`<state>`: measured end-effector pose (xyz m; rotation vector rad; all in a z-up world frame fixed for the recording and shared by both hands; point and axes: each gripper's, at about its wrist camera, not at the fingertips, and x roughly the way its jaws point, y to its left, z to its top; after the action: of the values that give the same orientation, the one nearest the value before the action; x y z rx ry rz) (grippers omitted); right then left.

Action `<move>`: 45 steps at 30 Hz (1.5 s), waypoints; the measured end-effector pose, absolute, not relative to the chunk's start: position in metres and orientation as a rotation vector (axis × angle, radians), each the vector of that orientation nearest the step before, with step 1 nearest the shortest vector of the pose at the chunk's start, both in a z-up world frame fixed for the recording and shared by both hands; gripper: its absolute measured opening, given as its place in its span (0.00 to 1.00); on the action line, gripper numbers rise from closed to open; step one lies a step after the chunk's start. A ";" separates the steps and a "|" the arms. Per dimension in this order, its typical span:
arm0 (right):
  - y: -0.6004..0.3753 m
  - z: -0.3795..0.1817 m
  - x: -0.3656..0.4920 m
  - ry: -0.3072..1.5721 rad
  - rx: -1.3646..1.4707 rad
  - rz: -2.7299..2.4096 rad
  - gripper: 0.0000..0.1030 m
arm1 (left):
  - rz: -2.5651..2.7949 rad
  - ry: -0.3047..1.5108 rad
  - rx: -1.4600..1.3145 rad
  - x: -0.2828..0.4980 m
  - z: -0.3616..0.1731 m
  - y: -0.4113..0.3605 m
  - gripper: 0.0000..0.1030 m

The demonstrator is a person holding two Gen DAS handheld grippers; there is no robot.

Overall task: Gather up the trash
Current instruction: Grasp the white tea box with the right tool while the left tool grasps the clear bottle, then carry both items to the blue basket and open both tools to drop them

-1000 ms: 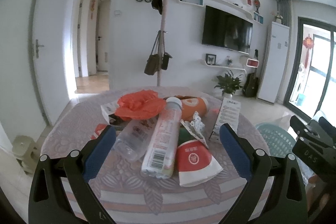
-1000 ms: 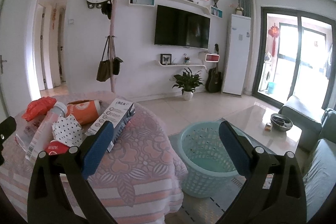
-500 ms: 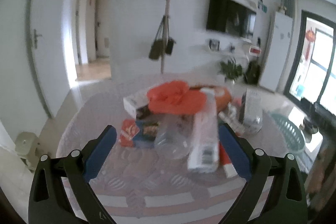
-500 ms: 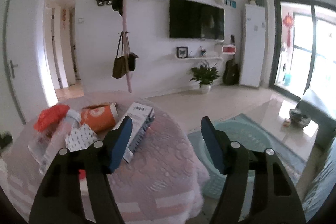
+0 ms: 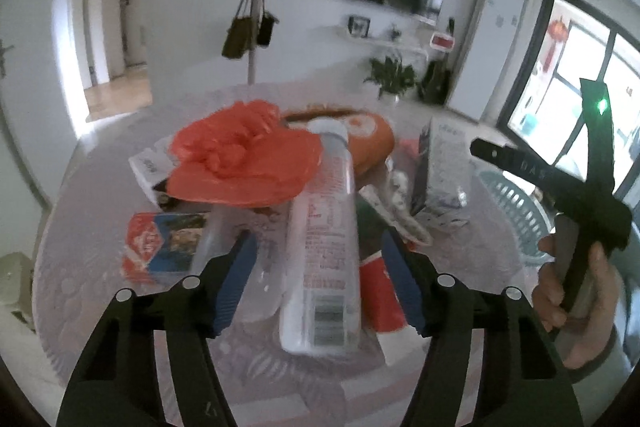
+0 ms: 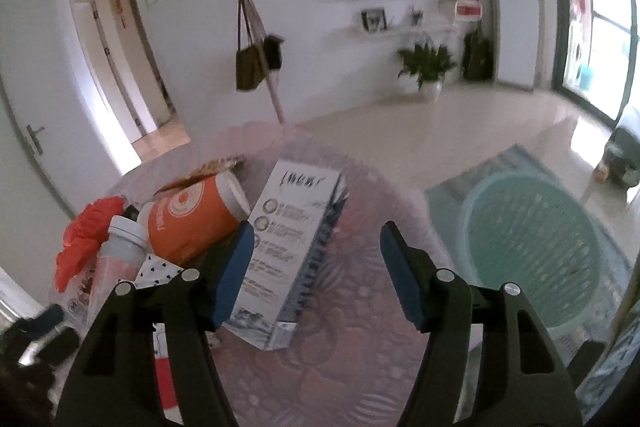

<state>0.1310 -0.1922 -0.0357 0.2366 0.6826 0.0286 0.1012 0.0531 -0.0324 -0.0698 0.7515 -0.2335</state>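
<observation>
A heap of trash lies on the round table (image 6: 360, 367). My left gripper (image 5: 318, 279) hovers low over it and its jaws are closing. A white bottle with a pink label (image 5: 320, 227) lies lengthwise between the blue pads, which stand clear of it. A clear bottle (image 5: 228, 239) sits by the left pad. Behind are a red plastic bag (image 5: 240, 155) and an orange cup (image 5: 368, 135). My right gripper (image 6: 316, 279) is open above a white carton (image 6: 292, 247), which lies near its left pad.
A teal plastic basket (image 6: 532, 251) stands on the floor right of the table. A red and blue packet (image 5: 160, 247) and a red paper cup (image 5: 380, 299) lie near the front. A person's hand (image 5: 568, 299) grips the other tool at the right.
Both grippers tilted down and came closer to the table. The left jaws narrowed around the white bottle. The right jaws narrowed and swung left from the basket to the carton.
</observation>
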 end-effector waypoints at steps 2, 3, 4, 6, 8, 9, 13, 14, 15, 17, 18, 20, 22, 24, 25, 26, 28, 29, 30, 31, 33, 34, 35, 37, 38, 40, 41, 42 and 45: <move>-0.188 -0.042 0.142 0.714 0.257 0.048 0.66 | -0.242 0.767 -0.065 0.111 -0.038 0.050 0.53; -0.184 -0.044 0.147 0.728 0.254 0.052 0.68 | -0.246 0.771 -0.060 0.115 -0.040 0.048 0.53; -0.180 -0.047 0.151 0.740 0.248 0.053 0.68 | -0.246 0.776 -0.055 0.118 -0.039 0.047 0.54; -0.175 -0.053 0.158 0.762 0.247 0.056 0.69 | -0.255 0.786 -0.038 0.125 -0.043 0.042 0.56; -0.172 -0.059 0.164 0.793 0.259 0.064 0.69 | -0.271 0.806 -0.033 0.130 -0.046 0.038 0.56; -0.168 -0.063 0.168 0.802 0.263 0.069 0.69 | -0.270 0.808 -0.024 0.133 -0.048 0.036 0.56; -0.161 -0.070 0.172 0.822 0.249 0.071 0.69 | -0.268 0.812 -0.003 0.138 -0.052 0.028 0.58; -0.159 -0.070 0.172 0.824 0.240 0.066 0.69 | -0.267 0.815 0.004 0.140 -0.053 0.026 0.58; -0.159 -0.071 0.172 0.827 0.233 0.067 0.68 | -0.265 0.817 0.009 0.139 -0.053 0.025 0.58; -0.160 -0.072 0.169 0.825 0.217 0.068 0.66 | -0.262 0.816 0.017 0.138 -0.056 0.021 0.56; -0.161 -0.071 0.167 0.823 0.211 0.064 0.64 | -0.263 0.816 0.016 0.137 -0.057 0.019 0.55; -0.165 -0.070 0.161 0.813 0.202 0.066 0.61 | -0.253 0.816 0.020 0.138 -0.058 0.019 0.51; -0.170 -0.069 0.156 0.807 0.207 0.076 0.60 | -0.234 0.817 0.028 0.135 -0.057 0.020 0.46; -0.178 -0.067 0.149 0.797 0.227 0.092 0.59 | -0.247 0.810 -0.014 0.132 -0.055 0.026 0.45; -0.182 -0.065 0.147 0.789 0.232 0.096 0.59 | -0.255 0.803 -0.037 0.130 -0.054 0.030 0.45; -0.184 -0.063 0.145 0.781 0.232 0.097 0.59 | -0.265 0.788 -0.069 0.127 -0.051 0.034 0.45; -0.186 -0.056 0.139 0.758 0.228 0.101 0.59 | -0.270 0.761 -0.096 0.120 -0.046 0.039 0.45; -0.189 -0.051 0.135 0.742 0.227 0.107 0.59 | -0.269 0.744 -0.105 0.116 -0.041 0.041 0.45; -0.191 -0.046 0.134 0.730 0.225 0.107 0.59 | -0.267 0.733 -0.107 0.113 -0.037 0.042 0.45; -0.192 -0.042 0.130 0.718 0.223 0.107 0.59 | -0.264 0.716 -0.109 0.109 -0.032 0.042 0.45; -0.198 -0.032 0.122 0.684 0.218 0.109 0.59 | -0.270 0.675 -0.115 0.102 -0.020 0.042 0.45; -0.201 -0.027 0.118 0.668 0.217 0.110 0.59 | -0.275 0.651 -0.117 0.098 -0.013 0.040 0.45; -0.204 -0.024 0.115 0.659 0.216 0.109 0.59 | -0.279 0.634 -0.118 0.096 -0.006 0.038 0.45; -0.214 -0.016 0.106 0.632 0.219 0.102 0.59 | -0.284 0.616 -0.121 0.094 0.003 0.032 0.45; -0.220 -0.012 0.102 0.619 0.224 0.098 0.59 | -0.288 0.607 -0.125 0.093 0.008 0.029 0.45; -0.237 -0.005 0.096 0.597 0.240 0.092 0.59 | -0.314 0.584 -0.129 0.091 0.019 0.018 0.45; -0.244 -0.002 0.093 0.587 0.245 0.084 0.59 | -0.323 0.576 -0.123 0.091 0.023 0.011 0.45; -0.252 0.000 0.090 0.579 0.246 0.069 0.59 | -0.329 0.568 -0.113 0.092 0.028 0.001 0.45; -0.283 0.007 0.080 0.548 0.244 0.003 0.59 | -0.363 0.551 -0.102 0.096 0.037 -0.028 0.45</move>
<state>0.0796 -0.2827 0.0071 0.2443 0.5482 0.0030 0.0962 -0.0278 0.0369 -0.1022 0.5505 -0.3626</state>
